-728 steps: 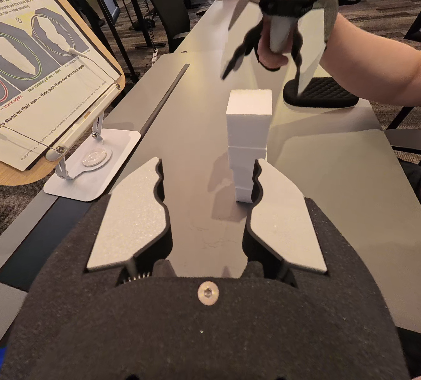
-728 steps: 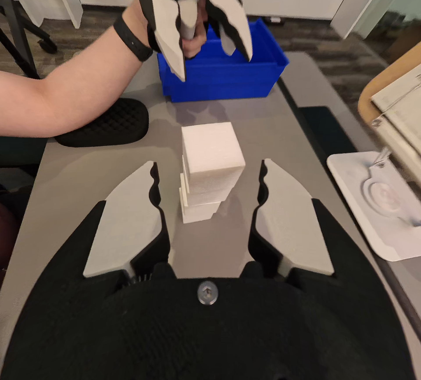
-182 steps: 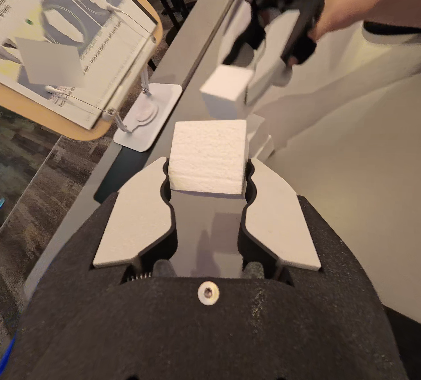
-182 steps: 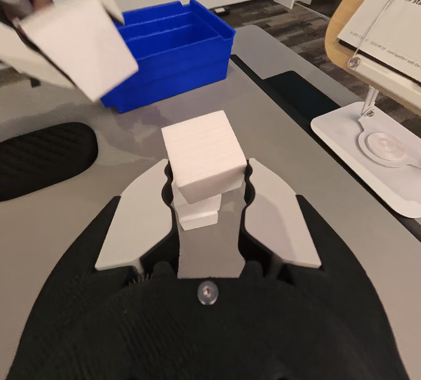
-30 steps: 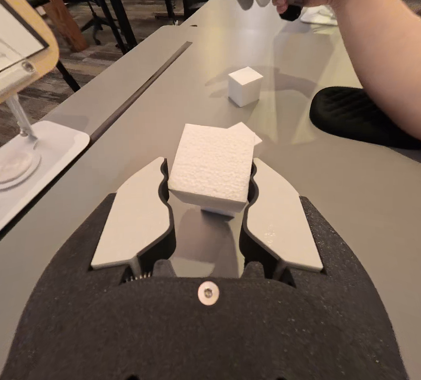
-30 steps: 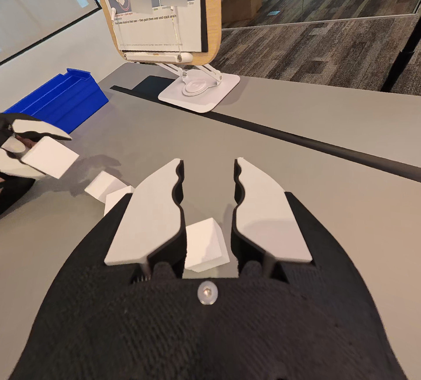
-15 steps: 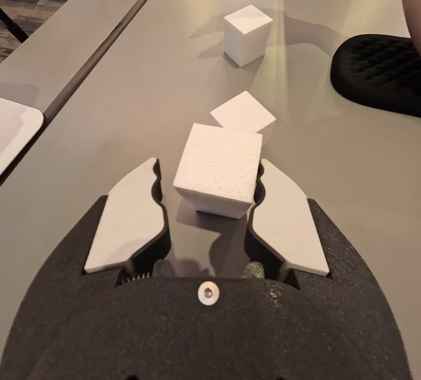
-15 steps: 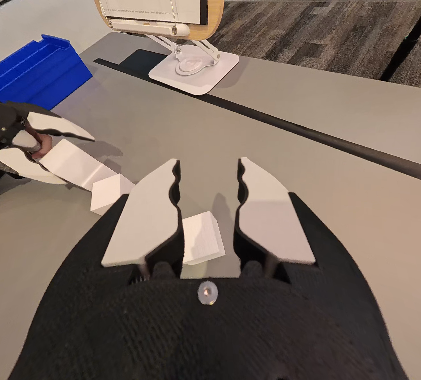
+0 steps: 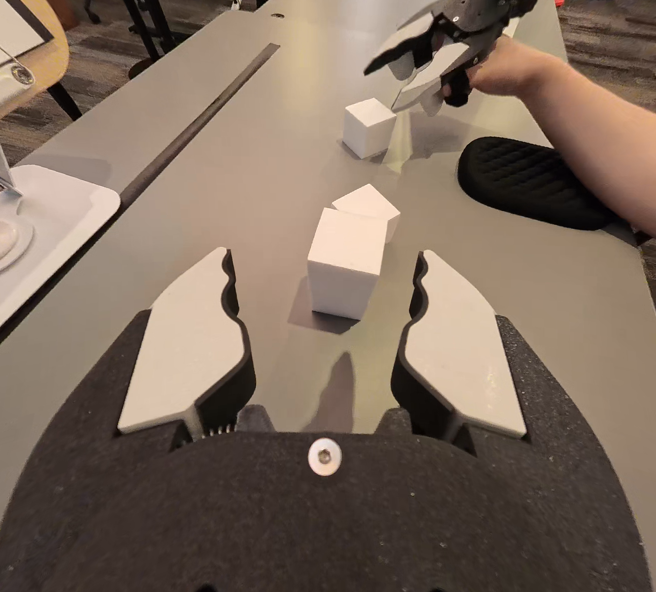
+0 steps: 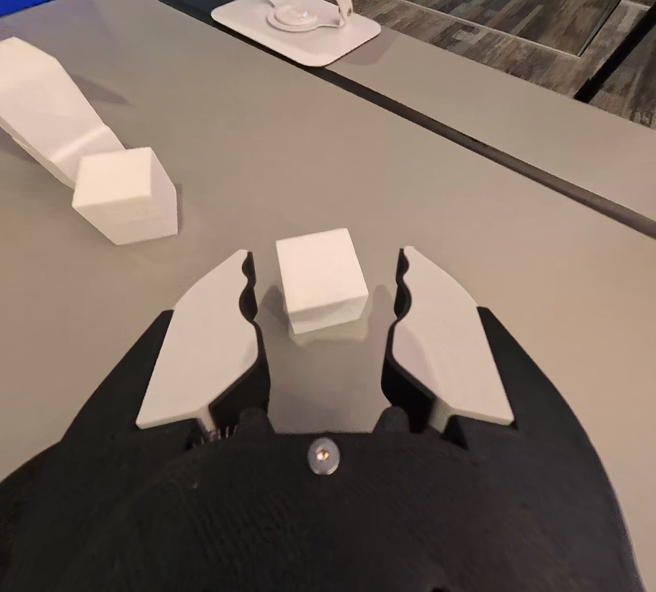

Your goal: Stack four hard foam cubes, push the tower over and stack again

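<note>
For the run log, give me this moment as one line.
phase: restacking | left gripper: open, behind two-cube stack | right gripper: open, straddling loose cube

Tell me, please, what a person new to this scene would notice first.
Probably the white foam cubes scattered on the grey table: a two-cube stack before the open left gripper, one more just behind it. A lone cube sits between the open right gripper fingers.
</note>
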The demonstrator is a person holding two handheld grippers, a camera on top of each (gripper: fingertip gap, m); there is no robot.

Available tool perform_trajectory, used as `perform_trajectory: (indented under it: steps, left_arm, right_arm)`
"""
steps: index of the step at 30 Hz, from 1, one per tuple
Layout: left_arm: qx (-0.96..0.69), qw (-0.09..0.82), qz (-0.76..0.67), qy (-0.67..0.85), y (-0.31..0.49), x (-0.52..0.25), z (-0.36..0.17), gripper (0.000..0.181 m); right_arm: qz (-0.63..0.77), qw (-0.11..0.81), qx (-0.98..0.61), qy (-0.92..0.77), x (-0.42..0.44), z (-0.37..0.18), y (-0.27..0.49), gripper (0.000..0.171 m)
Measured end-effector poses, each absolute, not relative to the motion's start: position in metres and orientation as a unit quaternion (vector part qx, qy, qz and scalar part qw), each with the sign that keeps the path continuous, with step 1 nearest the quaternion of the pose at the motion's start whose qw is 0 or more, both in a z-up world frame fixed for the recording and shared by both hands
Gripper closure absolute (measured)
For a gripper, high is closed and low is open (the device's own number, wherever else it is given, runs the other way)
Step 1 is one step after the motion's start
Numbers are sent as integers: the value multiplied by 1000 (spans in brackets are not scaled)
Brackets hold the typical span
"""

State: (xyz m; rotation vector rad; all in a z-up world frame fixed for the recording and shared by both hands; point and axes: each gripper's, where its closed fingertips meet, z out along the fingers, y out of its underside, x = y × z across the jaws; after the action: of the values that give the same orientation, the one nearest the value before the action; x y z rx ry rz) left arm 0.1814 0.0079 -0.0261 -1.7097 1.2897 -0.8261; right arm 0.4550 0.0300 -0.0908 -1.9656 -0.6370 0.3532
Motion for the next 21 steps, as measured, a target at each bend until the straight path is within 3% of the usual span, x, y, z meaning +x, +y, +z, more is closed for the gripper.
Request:
perform_trajectory:
  steps: [8,13,17,21]
  left_arm:
    - [-677,400,-314,533,2,176,-32,84]
    - [-677,402,-306,535,7,168,-30,84]
    - [-680,420,-311,515,20,153,-19,86]
    - [-683,424,-337,491,31,139,-13,89]
  right_arm:
    - [163,466,-835,-242,459,-122,28,93]
    - [198,451,-837,-239,452,-128,28,115]
    - [232,508,-790,-251,426,-72,21,115]
    - [319,529,-700,-358,337,0,-5,115]
